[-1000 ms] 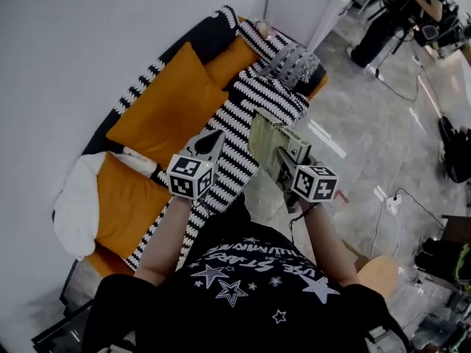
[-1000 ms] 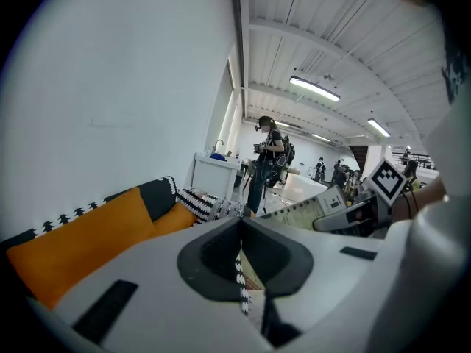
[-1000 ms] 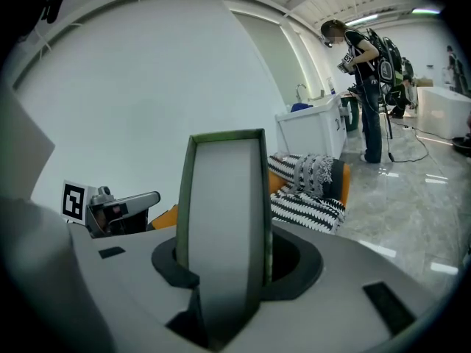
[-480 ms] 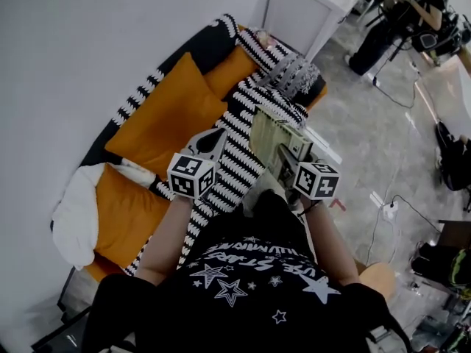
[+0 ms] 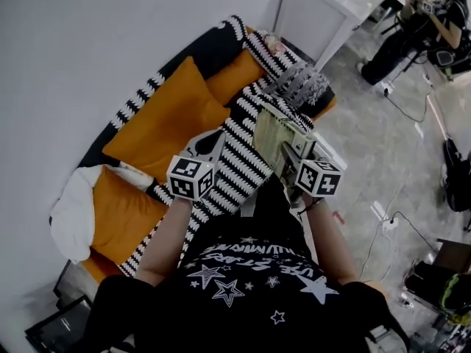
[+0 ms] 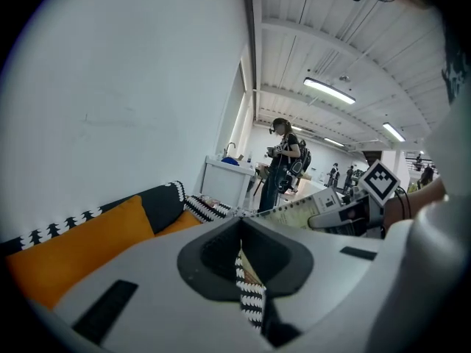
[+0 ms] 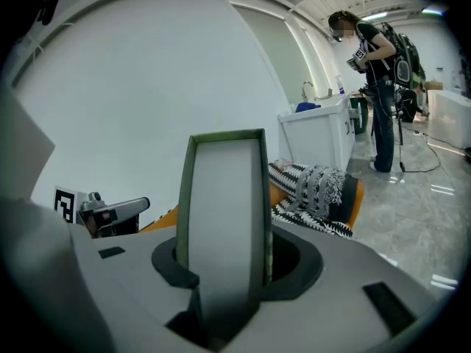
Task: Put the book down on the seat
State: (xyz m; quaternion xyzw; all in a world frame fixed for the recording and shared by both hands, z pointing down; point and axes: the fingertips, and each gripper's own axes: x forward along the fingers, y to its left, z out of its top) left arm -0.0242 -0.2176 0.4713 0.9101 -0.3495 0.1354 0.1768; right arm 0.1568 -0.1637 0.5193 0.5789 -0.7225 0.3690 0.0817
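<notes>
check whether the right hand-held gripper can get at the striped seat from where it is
Probably yes. The right hand-held gripper, shut on the book, hangs by the striped seat near its front edge, and that stretch is bare. The left hand-held gripper is off to one side.

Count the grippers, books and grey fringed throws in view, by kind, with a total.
Grippers: 2, the left gripper and the right gripper
Book: 1
Grey fringed throw: 1
Total: 4

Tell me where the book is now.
Head view, right of centre: the book is clamped in the right gripper, over the front of the striped seat, not yet down.
</notes>
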